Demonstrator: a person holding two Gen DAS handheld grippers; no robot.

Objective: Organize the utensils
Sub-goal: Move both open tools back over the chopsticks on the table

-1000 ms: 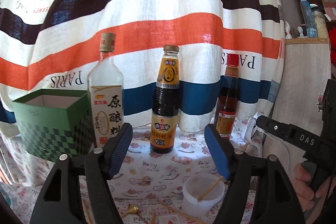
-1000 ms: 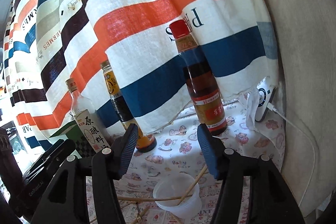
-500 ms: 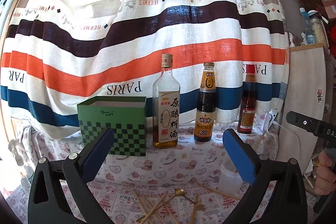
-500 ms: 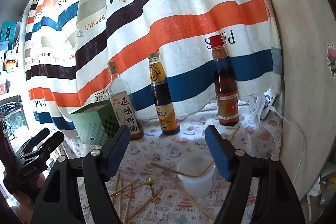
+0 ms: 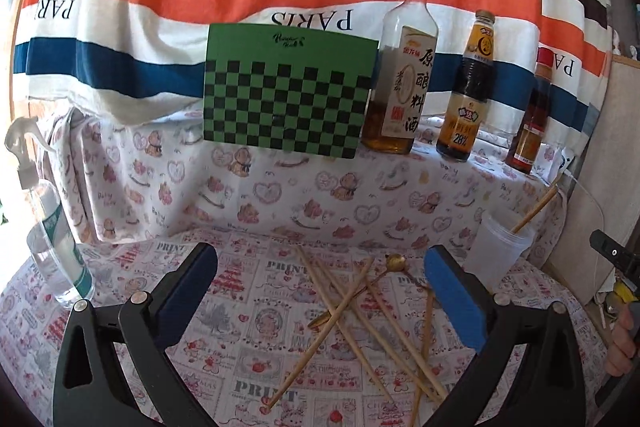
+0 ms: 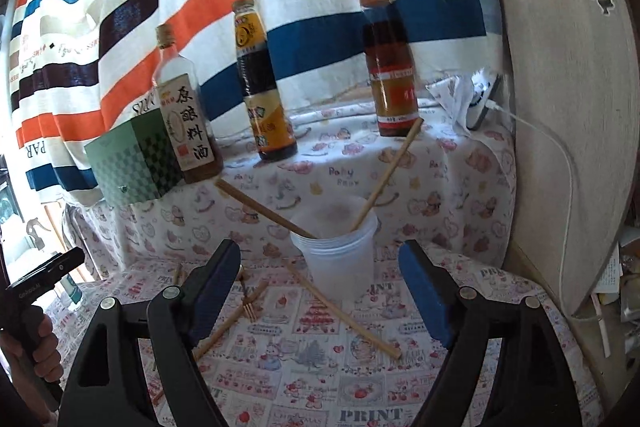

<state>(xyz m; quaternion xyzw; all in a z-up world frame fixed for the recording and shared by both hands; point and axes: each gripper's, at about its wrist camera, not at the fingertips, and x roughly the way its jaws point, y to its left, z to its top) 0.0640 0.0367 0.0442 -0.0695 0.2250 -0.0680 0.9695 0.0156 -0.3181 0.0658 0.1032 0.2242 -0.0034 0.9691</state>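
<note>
1. We find the chopsticks [image 5: 360,323] scattered loose on the printed tablecloth [image 5: 240,307], crossing one another just ahead of our left gripper [image 5: 320,291]; a gold spoon [image 5: 394,263] lies among them, and the right view shows a small fork [image 6: 249,307] on the cloth too.
2. The plastic cup [image 6: 340,259] stands just ahead of our right gripper [image 6: 320,279] and already holds two chopsticks [image 6: 384,179] leaning out over its rim; one more stick [image 6: 344,311] lies flat at its foot.
3. Both grippers are spread wide with nothing between the pads — neither holds anything.
4. As we judge it, the step is to pick a loose stick and drop it in the cup. We should choose a stick lying on top of the pile, grip it near one end, and lift it straight so the crossed ones do not scatter.
5. The cup looks light and the leaning sticks could tip it — lower the next one gently, upright.
6. Behind stand three sauce bottles [image 5: 464,95] and a green checked box [image 5: 286,91] on a raised ledge; a spray bottle [image 5: 48,219] sits far left. None block the reach.
</note>
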